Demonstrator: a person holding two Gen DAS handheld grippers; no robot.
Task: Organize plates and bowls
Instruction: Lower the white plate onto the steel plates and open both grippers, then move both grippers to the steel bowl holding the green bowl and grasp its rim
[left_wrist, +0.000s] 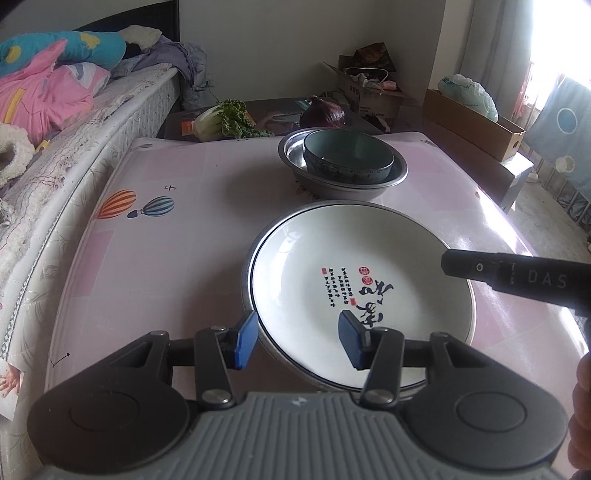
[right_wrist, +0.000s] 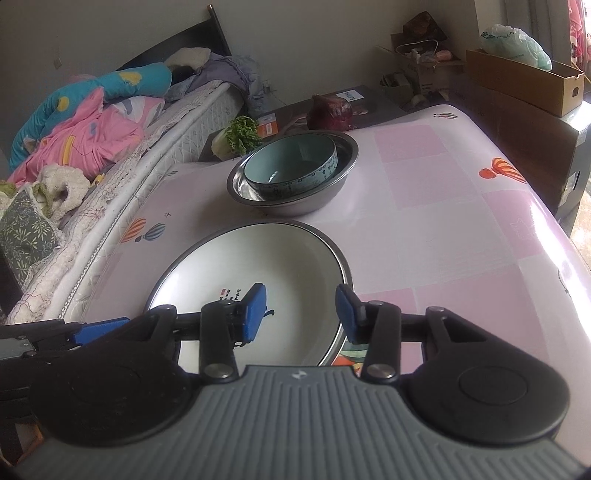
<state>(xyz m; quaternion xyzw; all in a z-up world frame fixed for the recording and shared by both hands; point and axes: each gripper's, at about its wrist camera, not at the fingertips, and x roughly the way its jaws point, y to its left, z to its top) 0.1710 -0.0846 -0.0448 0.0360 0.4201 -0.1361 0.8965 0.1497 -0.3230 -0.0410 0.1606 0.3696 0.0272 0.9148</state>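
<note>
Left gripper (left_wrist: 298, 339): jaws apart, straddling the near-left rim of the white plate, one blue pad outside, one above the plate's face.
Right gripper (right_wrist: 301, 314): jaws apart, straddling the plate's near-right rim; nothing clamped.
White plate (left_wrist: 362, 295): printed with calligraphy, sitting in a metal plate (left_wrist: 246, 269) on the pink table (left_wrist: 177, 236).
Blue-green bowl (left_wrist: 347, 155): nested in a steel basin (left_wrist: 343, 184), just beyond the plate.
Behind table: leafy greens (left_wrist: 229, 120), red cabbage (left_wrist: 325, 114).
Left side: bed (left_wrist: 74, 122).
</note>
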